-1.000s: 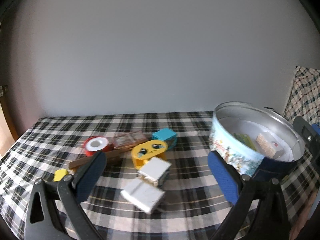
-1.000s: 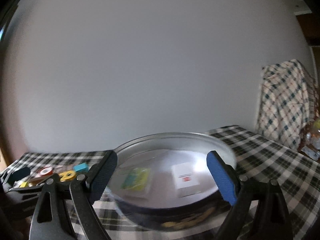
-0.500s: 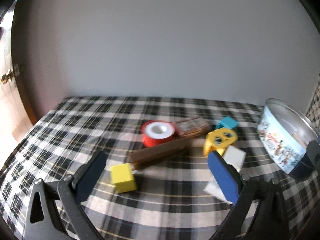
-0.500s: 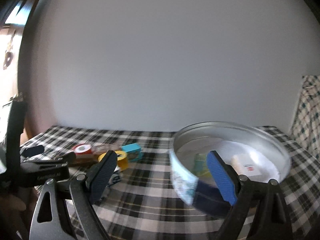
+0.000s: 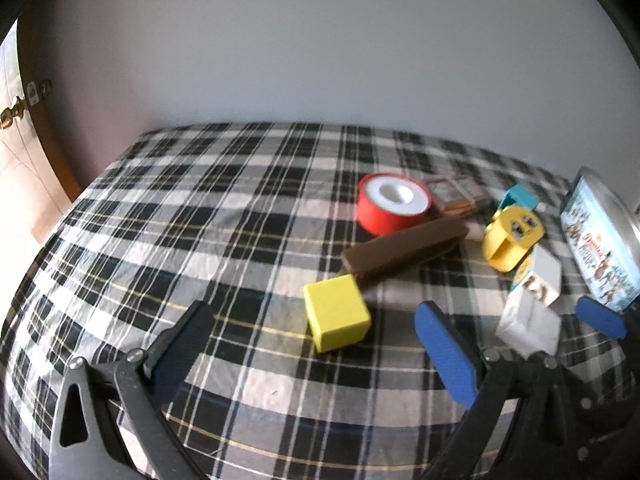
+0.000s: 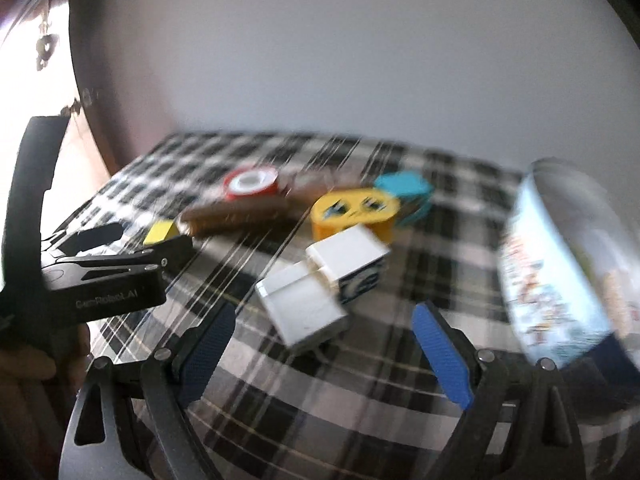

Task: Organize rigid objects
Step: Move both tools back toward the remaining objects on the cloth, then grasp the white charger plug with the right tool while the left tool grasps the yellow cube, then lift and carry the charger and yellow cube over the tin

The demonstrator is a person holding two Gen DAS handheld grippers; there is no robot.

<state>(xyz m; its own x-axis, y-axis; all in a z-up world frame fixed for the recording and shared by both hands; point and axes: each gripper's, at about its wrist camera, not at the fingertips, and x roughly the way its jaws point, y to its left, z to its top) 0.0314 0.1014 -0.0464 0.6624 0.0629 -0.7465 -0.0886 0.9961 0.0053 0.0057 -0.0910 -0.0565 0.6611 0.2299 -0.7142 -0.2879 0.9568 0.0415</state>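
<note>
**A:** How far along are you with the sorting?

**B:** You are early in it, by the look of the table. The round printed tin (image 5: pixel 596 240) stands at the right edge of the plaid cloth (image 5: pixel 200 240); its inside is too blurred in the right wrist view to say what it holds. The loose pieces lie outside it, to its left.

**A:** Which pieces remain?

**B:** Nearest you, the yellow cube (image 5: pixel 336 318), touching the near end of the long brown bar (image 5: pixel 404 252). Beyond the bar sit the red tape roll (image 5: pixel 392 202) and a small brown framed piece (image 5: pixel 452 196). Further right lie the yellow face-printed block (image 6: pixel 354 210), the teal block (image 6: pixel 406 190) behind it, and two white boxes (image 6: pixel 324 280) leaning on each other, close to the tin.

**A:** And your grippers?

**B:** Your left gripper (image 5: pixel 316 348) stands wide apart and empty, with the yellow cube in front of its gap, between the two fingers in the view. Your right gripper (image 6: pixel 324 354) has just been narrowing a little, yet its jaws stand wide with nothing between them; the white boxes lie just ahead. Judging from this, every visible loose piece still waits to be moved.
</note>
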